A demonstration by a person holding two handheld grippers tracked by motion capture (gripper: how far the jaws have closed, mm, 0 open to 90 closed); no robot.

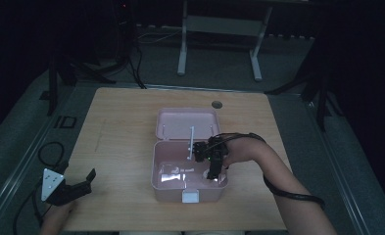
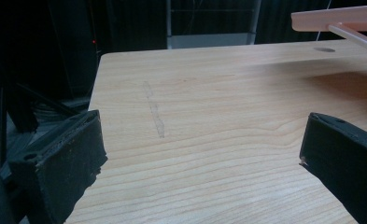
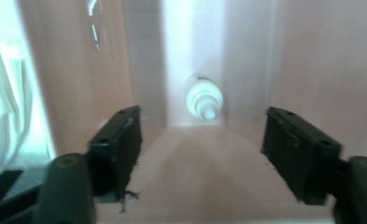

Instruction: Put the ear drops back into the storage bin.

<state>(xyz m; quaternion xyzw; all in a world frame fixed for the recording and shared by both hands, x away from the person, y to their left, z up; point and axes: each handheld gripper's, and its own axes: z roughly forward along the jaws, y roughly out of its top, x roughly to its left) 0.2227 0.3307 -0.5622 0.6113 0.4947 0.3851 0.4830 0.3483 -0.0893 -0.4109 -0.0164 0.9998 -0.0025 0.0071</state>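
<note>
A pink box [image 1: 154,169] stands open in the middle of the wooden table [image 1: 121,127], its lid [image 1: 185,121] tipped back. My right gripper [image 1: 214,165] reaches down into the box's right side, open, jaws wide apart with nothing between them. Just ahead of the right gripper [image 3: 202,127] a small white ribbed cone-shaped piece [image 3: 204,99] rests against the pink wall [image 3: 312,60]. A pale crinkled packet [image 1: 173,174] lies in the box's left half. My left gripper [image 1: 78,174] rests open at the table's front left corner, its jaws empty.
In the left gripper view, bare wood with a faint scuff mark [image 2: 154,109] lies ahead of the left gripper [image 2: 202,140], and the lid's edge [image 2: 340,18] juts in at top right. A white latch [image 1: 190,197] sits on the box's front. A cable hole [image 1: 216,104] sits behind the lid.
</note>
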